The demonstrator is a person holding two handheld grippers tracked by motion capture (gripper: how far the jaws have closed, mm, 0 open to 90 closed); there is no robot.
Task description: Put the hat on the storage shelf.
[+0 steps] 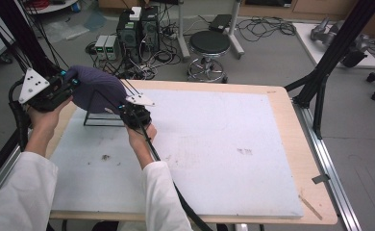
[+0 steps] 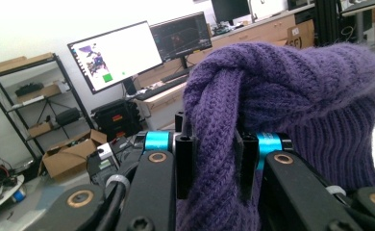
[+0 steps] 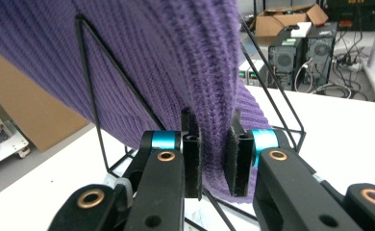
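Two grippers: the left gripper (image 1: pixel 65 84) and the right gripper (image 1: pixel 135 115) each pinch the purple knit hat (image 1: pixel 96 89).
Left jaws: clenched on a bunched fold of the hat.
Right jaws: clenched on the hat's lower edge.
Hat place: stretched between both jaws, draped over the black wire stand (image 3: pixel 92 103) on the table (image 1: pixel 214 144).
Feel: soft, light, stretchy, not breakable.
Best hold: the thick ribbed edge (image 3: pixel 214 115), because thin loose knit could slip out.
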